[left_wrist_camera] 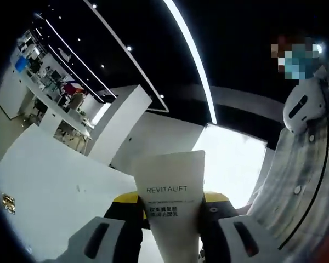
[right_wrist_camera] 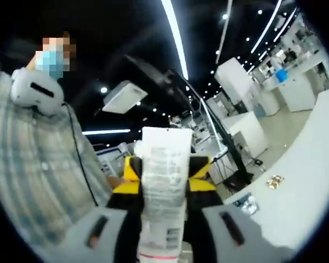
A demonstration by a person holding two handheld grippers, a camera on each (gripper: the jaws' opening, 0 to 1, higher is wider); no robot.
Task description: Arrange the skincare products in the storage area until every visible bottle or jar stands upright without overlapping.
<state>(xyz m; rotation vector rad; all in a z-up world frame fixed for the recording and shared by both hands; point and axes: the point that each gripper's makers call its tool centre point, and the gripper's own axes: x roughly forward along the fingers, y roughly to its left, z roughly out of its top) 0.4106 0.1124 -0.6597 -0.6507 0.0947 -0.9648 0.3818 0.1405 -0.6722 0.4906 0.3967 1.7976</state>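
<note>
A white tube (left_wrist_camera: 174,192) printed REVITALIFT stands up between the jaws of my left gripper (left_wrist_camera: 172,211), which is shut on it, crimped end upward. In the right gripper view a second white tube (right_wrist_camera: 163,181), covered in small print with a red line near its lower end, rises between the yellow-and-black jaws of my right gripper (right_wrist_camera: 163,183), shut on it too. Both views are tilted up toward the dark ceiling, and the storage area is out of sight.
A person in a checked shirt (right_wrist_camera: 38,164) stands close, with a white device (left_wrist_camera: 302,107) at the chest. A white tabletop (left_wrist_camera: 55,181) lies to the left; on the white tabletop (right_wrist_camera: 310,181) lie a small gold item (right_wrist_camera: 274,182) and a sachet (right_wrist_camera: 245,204).
</note>
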